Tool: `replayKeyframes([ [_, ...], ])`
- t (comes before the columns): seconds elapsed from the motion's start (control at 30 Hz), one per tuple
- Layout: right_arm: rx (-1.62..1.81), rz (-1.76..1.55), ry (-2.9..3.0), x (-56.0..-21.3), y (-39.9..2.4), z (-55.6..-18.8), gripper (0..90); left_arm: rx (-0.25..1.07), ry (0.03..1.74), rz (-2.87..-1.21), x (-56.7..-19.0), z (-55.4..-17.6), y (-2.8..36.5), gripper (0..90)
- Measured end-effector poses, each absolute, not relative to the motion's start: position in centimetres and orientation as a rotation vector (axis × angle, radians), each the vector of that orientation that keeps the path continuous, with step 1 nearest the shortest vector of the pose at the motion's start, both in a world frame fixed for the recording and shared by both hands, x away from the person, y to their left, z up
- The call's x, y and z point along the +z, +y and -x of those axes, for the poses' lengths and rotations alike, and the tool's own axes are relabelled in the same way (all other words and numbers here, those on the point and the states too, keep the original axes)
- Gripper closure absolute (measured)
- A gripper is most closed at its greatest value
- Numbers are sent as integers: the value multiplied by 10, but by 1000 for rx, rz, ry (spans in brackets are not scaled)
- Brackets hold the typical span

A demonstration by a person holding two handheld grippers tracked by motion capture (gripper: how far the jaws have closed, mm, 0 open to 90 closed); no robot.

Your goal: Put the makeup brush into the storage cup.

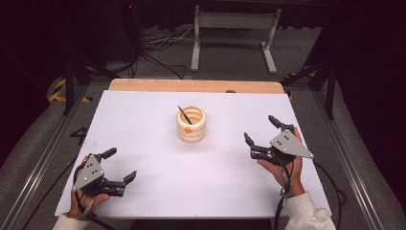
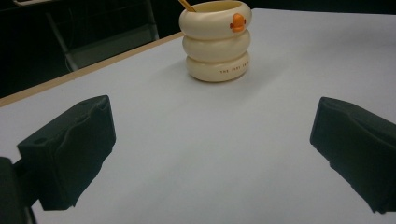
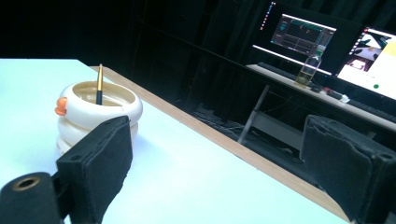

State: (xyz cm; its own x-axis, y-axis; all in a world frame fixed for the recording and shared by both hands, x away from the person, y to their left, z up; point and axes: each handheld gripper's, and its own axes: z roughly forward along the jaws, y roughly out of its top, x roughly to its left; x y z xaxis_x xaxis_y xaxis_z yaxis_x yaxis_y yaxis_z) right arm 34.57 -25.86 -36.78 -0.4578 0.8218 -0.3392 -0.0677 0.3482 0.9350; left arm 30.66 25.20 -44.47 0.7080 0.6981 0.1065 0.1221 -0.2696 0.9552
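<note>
Item: cream ringed pen holder (image 1: 191, 124) w/ orange duck-bill knob, upright at table (image 1: 143, 120) centre; one dark pen (image 1: 184, 114) w/ gold end leaning inside. L gripper (image 1: 119, 165) near front-left corner, jaws wide, nothing btwn. R gripper (image 1: 261, 130) at right side, jaws wide, nothing held. Both well apart from holder.

I hold the left gripper (image 1: 120, 165) low at the near left, jaws spread wide and empty; my right gripper (image 1: 261, 128) sits at the right, jaws likewise apart.
</note>
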Motion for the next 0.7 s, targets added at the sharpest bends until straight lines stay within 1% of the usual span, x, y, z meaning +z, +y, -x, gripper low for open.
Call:
replayKeyframes([
  [0.7, 1214, -677, 1714, -379, -280, -332, 96, 631, 649, -1789, -445, -307, 252, 11],
])
